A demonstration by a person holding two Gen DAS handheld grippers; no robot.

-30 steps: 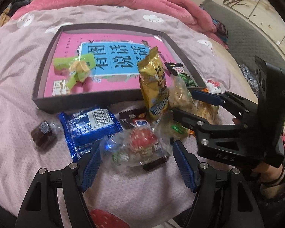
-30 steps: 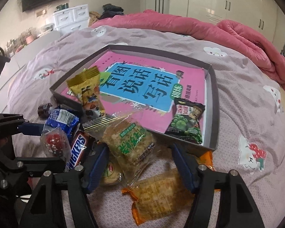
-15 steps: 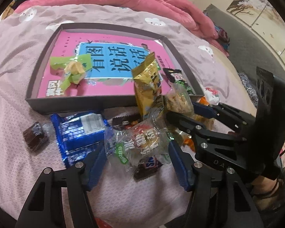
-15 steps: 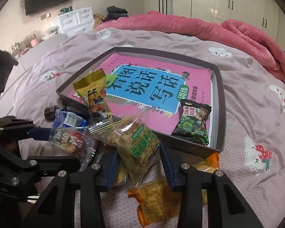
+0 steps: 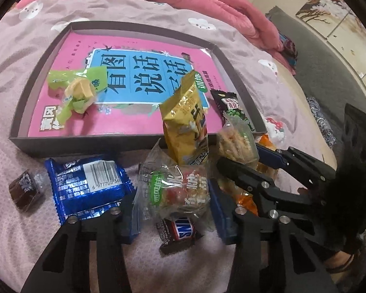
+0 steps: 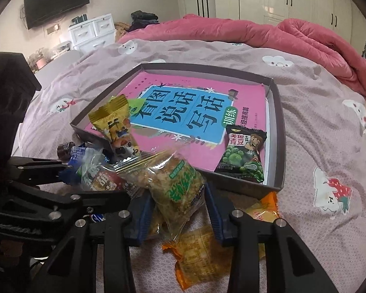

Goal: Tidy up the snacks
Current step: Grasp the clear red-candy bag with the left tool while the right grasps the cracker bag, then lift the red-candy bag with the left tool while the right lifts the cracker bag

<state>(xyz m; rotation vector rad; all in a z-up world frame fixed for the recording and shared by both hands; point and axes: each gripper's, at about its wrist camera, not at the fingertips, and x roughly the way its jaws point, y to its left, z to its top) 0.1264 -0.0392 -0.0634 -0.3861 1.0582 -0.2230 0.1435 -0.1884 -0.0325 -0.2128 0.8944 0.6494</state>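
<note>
My left gripper (image 5: 173,210) is shut on a clear candy packet with a red sweet and green label (image 5: 175,190), held above the bed. My right gripper (image 6: 178,210) is shut on a clear packet of pale crackers with a green label (image 6: 175,183), also lifted; it shows in the left wrist view (image 5: 236,141). The grey tray (image 5: 85,144) lies just beyond, with a pink book inside. On the book lie a green-wrapped candy (image 5: 78,90) and a green pea packet (image 6: 244,156). A yellow snack bag (image 5: 185,124) leans on the tray's near wall.
On the pink bedspread lie a blue wafer packet (image 5: 90,183), a brown wrapped sweet (image 5: 24,190), a Snickers bar (image 5: 178,232) and orange cracker packets (image 6: 200,254). A pink duvet (image 6: 256,31) is heaped at the far side. The bed edge runs to the right.
Both grippers have closed on their packets and lifted them off the bed. The Snickers bar under the left packet is now uncovered.
</note>
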